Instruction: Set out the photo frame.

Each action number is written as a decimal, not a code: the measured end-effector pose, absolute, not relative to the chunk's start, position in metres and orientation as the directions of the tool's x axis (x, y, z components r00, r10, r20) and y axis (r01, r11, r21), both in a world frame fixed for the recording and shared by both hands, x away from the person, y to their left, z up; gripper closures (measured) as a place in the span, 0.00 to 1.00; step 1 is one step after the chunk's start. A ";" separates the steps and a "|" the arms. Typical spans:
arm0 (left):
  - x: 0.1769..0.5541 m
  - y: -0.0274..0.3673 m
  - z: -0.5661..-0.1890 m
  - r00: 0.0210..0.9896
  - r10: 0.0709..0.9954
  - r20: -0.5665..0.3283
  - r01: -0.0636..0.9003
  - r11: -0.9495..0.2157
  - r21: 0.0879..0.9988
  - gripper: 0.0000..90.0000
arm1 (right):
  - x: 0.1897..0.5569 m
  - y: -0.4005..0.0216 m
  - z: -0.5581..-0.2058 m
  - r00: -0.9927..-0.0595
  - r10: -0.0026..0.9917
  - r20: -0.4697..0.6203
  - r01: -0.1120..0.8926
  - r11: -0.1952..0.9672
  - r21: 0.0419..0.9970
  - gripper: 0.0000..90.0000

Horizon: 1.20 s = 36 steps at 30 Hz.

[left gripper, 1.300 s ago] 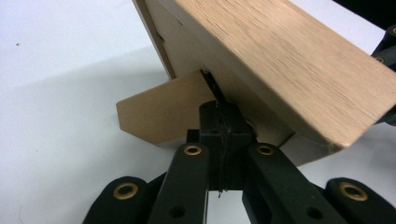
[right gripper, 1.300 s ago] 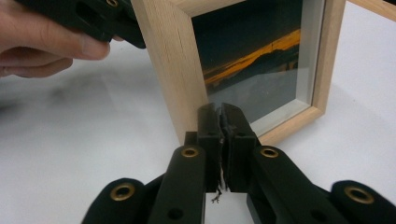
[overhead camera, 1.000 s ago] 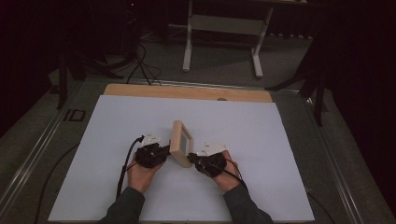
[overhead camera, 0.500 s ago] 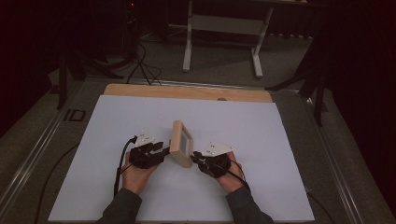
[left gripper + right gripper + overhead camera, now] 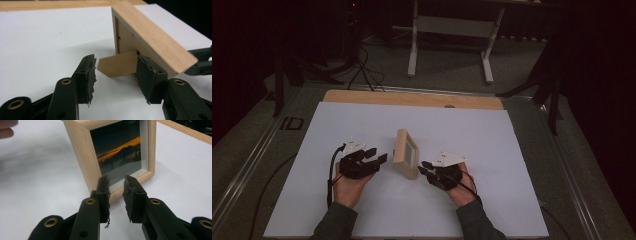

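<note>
Picture frame [image 5: 406,154] of pale wood stands upright at the centre of the high view on the white worktop [image 5: 492,140], its glazed sunset photo [image 5: 122,152] facing the right claw [image 5: 426,168]. That claw's jaws stand slightly apart, just before the frame's lower edge. Left claw [image 5: 381,159] gapes wide (one jaw close by the rear easel stand [image 5: 117,66]), gripping nothing.

White-topped table [image 5: 337,125], one frame on it
A wooden picture frame [image 5: 404,154] stands upright at centre (wooden strip [image 5: 412,99] along the table's 12 o'clock edge).
</note>
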<state>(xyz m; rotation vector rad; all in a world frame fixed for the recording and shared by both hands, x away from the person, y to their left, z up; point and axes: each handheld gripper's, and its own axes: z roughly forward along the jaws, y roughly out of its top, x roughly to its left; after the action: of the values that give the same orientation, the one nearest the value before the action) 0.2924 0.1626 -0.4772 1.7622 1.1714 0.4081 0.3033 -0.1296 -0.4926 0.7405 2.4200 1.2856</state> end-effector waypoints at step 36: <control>0.286 0.115 -0.463 0.565 0.800 -0.201 0.495 -0.134 0.859 0.38 | 0.305 -0.135 -0.491 -0.818 0.574 0.019 0.320 0.428 0.845 0.75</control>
<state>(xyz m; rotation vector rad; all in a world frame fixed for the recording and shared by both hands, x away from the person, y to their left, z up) 0.2855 0.1147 -0.4628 1.7892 1.0680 0.3787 0.3047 -0.1348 -0.4914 0.7756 2.4119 1.3385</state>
